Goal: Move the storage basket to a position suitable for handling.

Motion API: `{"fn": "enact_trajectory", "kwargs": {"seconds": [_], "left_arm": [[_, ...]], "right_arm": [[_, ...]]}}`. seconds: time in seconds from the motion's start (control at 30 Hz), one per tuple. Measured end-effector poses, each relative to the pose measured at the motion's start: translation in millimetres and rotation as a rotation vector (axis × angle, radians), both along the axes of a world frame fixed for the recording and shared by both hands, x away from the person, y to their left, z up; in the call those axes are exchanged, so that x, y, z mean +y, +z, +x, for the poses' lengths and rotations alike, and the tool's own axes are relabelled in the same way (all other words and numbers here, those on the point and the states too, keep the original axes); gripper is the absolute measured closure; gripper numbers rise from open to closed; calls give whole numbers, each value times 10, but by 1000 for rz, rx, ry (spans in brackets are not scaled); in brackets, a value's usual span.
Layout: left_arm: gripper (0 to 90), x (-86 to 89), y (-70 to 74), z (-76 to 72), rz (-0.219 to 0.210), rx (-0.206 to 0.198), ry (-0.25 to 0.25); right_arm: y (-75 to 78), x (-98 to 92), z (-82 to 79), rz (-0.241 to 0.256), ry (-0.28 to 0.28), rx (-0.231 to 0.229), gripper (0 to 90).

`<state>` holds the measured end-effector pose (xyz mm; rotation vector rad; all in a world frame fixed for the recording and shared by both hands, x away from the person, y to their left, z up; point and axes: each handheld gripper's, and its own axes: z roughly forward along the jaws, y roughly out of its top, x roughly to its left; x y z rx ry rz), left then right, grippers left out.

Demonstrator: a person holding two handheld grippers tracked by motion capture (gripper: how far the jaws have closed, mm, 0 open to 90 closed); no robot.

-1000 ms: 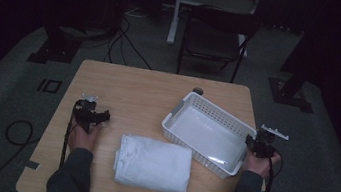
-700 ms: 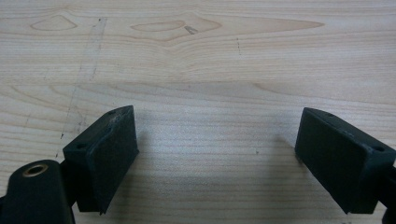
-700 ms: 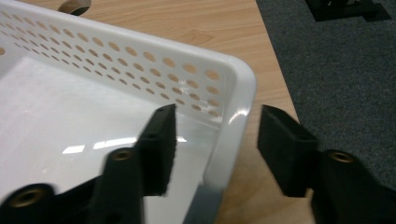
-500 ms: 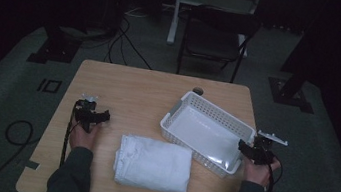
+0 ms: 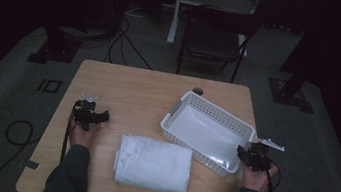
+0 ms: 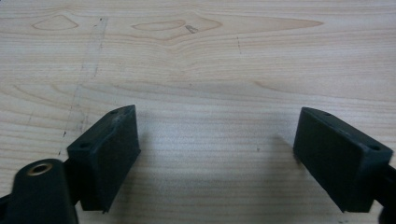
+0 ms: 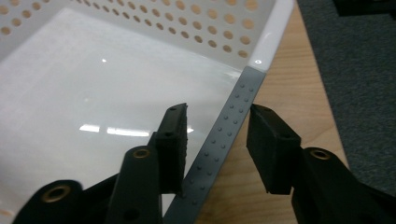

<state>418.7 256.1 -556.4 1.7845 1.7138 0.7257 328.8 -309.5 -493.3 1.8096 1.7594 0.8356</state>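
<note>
The right hand-held gripper (image 7: 217, 140) has its two black jaws spread on either side of the near wall of the white perforated plastic basket (image 7: 116, 84), one jaw inside and one outside, straddling the grey dotted rim strip without yet pinching it, as far as the right gripper view shows. The left hand-held gripper (image 6: 217, 158) is spread wide and empty above the bare light wooden bench (image 6: 196, 70), well apart from everything else. In the high view the basket (image 5: 206, 131) sits on the right half of the bench, empty, with the right hand-held gripper (image 5: 250, 156) at its near right corner. Just beside it, toward the person, lies a folded white cloth (image 5: 154, 164), untouched. Judging from this, the work is at its start: the grasp on the basket is being set up but not closed, and any moving of basket or cloth is left to do. The basket's long axis runs diagonally, from far left toward near right.
</note>
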Motion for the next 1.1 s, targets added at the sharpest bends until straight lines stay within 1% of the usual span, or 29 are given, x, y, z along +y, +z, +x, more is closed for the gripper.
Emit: {"fn": "enact_trajectory", "kwargs": {"seconds": [0.07,0.23,0.27,0.3,0.37,0.43,0.5,0.67,0.77,0.83,0.9,1.0,1.03,1.1], "left_arm": [[144,-9,-1,-6,-1,-1,11],[150,-8,0,-28,-1,-2,14],[152,-3,-1,-33,-1,-3,9],[154,10,2,-44,-1,1,-8],[163,37,4,-76,2,-2,-30],[191,45,3,-93,-1,-7,-29],[190,41,1,-99,0,-9,-27],[195,46,1,-131,2,-10,-42],[226,46,5,-172,3,-13,-54],[283,36,13,-201,0,-19,-73],[354,29,23,-214,0,-17,-84],[425,16,41,-227,2,-8,-99],[429,12,45,-231,-4,-6,-104],[430,-1,65,-247,-50,-4,-115]], "right_arm": [[9,-4,32,-2,-7,-2,611],[24,4,132,-5,-12,-6,642],[26,9,156,-3,-13,-7,646],[31,10,201,2,-12,-12,656],[38,13,221,4,-13,-14,661],[51,13,261,9,-11,-20,668],[68,24,312,7,-11,-24,674],[75,67,365,5,0,-26,688],[75,101,402,7,7,-27,693],[75,124,432,11,10,-27,698],[76,148,464,11,14,-25,701],[80,196,511,13,25,-23,705],[80,214,524,14,28,-23,705],[77,247,548,13,37,-25,705]]}}
